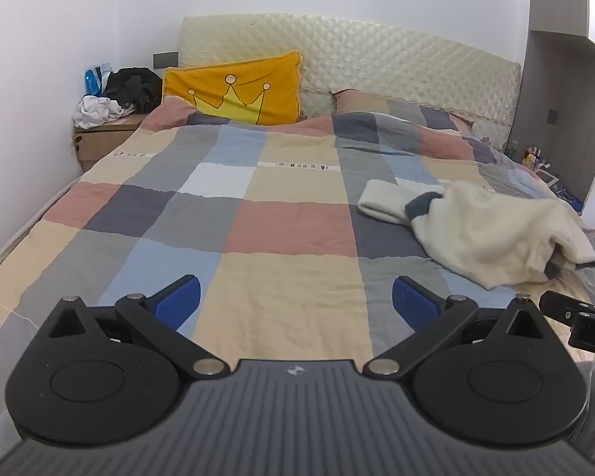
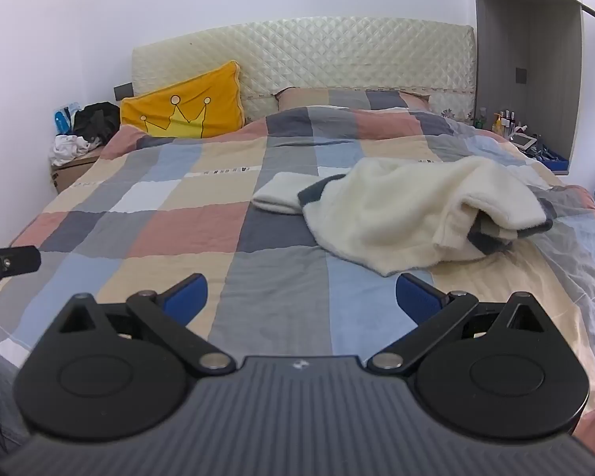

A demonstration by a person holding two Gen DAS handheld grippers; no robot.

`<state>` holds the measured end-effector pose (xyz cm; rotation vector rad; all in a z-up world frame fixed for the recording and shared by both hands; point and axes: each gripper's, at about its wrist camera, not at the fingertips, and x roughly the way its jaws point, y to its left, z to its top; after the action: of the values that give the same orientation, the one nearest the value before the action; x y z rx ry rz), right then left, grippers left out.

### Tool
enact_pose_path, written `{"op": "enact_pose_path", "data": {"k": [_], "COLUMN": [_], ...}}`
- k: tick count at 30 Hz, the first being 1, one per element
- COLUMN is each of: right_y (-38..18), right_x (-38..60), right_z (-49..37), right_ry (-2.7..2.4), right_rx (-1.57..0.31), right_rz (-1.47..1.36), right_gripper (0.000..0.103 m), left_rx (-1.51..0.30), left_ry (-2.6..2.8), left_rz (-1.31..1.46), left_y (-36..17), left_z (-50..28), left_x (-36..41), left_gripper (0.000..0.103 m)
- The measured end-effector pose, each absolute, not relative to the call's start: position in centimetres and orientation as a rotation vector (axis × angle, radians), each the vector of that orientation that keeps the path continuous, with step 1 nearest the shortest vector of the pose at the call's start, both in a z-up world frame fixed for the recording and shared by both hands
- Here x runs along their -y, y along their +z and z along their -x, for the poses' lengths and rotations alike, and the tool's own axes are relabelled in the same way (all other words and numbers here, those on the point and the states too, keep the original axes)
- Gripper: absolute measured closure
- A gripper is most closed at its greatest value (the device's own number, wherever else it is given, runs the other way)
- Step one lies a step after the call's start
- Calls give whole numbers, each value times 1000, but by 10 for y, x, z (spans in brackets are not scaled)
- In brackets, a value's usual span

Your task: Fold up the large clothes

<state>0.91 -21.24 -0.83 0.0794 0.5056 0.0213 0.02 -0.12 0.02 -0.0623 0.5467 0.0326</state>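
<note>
The cream fleece garment with grey trim (image 2: 408, 214) lies crumpled on the right side of the checked patchwork bedspread (image 2: 186, 222). Left tool (image 1: 295, 301) and right tool (image 2: 300, 297) both gape empty, short of it. It looks soft, bulky, floppy; take the near hem corners.

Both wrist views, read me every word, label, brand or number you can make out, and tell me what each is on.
"DA": white letters on the right gripper's black body, cut off by the frame edge.
Small white emblem, no letters: left gripper body; the same on the right gripper in its own view.
Dark characters on the quilt's white strips: too blurred to read.
Bottles on the shelf: labels too small.
</note>
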Motion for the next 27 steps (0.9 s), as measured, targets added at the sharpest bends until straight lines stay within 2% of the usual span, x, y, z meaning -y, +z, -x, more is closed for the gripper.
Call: {"op": "enact_pose_path", "data": {"k": [27], "right_y": [-10], "right_x": [214], "right_z": [-9], "right_ry": [18], "right_rx": [-510], "right_rz": [-79], "right_gripper": [0], "left_rx": [-543], "left_ry": [27], "left_rz": [62], "left_y": [1], "left_z": [2], "left_x": [4], "left_gripper": [0]}}
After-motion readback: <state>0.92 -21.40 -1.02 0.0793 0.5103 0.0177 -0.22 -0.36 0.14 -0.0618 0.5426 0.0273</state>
